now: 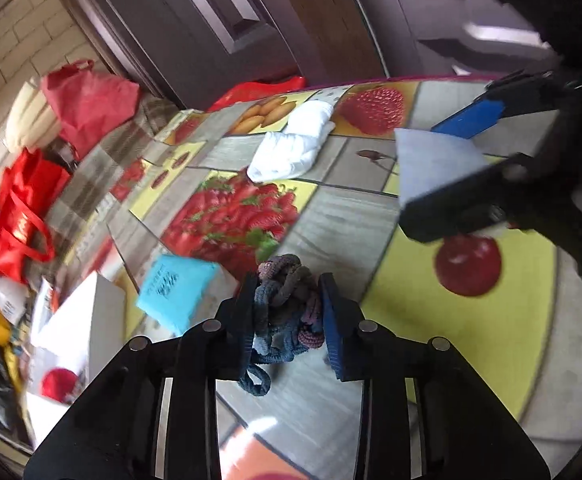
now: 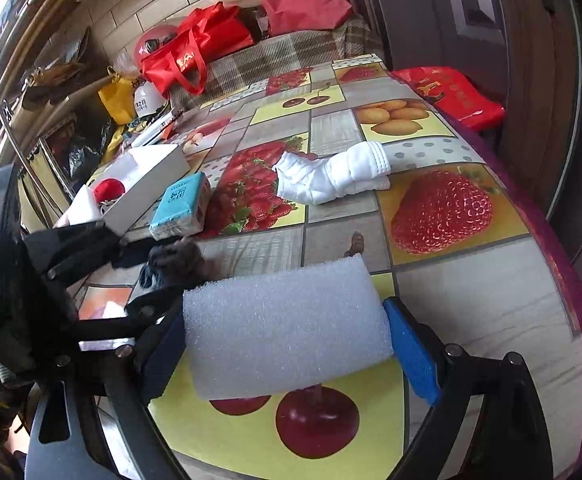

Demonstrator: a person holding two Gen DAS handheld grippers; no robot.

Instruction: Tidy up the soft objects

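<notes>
Both grippers are found loaded. The left gripper is pressed together on a tangled bundle of dark cord loops, blue and mauve, held just above the fruit-print tablecloth. The right gripper is set wide, and a white foam block is held across it between the blue pads — contact is seen on both sides, so it is judged a grip rather than open jaws. The block is carried clear of the cloth, over the cherry print. One soft item is not yet taken up: a pair of white socks, lying folded on the cloth further back, well apart from both grippers. A white box with a red item inside and a light-blue tissue pack stand at the left. No destination is confirmed by the views — the box is judged likely. The task is assessed as partly done: two items lifted, none placed, one untouched.
</notes>
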